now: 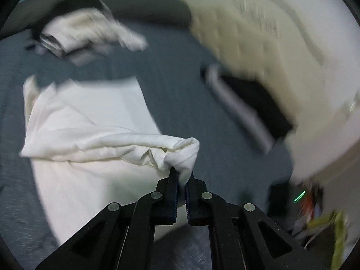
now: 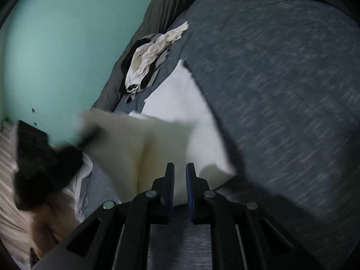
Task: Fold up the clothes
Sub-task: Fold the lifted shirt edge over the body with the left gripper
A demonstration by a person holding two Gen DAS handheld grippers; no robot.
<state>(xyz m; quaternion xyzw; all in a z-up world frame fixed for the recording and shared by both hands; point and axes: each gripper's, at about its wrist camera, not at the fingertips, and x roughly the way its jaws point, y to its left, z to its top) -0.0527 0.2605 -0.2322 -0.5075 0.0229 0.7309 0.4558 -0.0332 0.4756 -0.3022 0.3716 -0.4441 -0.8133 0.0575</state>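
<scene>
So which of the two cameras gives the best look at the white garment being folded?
The left wrist view: the white garment lies spread on the blue-grey bedspread, its bunched corner pinched in the left gripper. The right wrist view shows only a motion-blurred fold and a flat white part beyond the right gripper.

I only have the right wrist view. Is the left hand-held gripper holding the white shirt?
Observer: Yes, the left hand-held gripper is shut on a bunched corner of the white shirt.
Operator: Is the shirt lifted there?
Observer: Only that corner; the rest lies on the blue bed.
Operator: Anything else near?
Observer: A person's cream sleeve is to the right, above the bed.
</scene>
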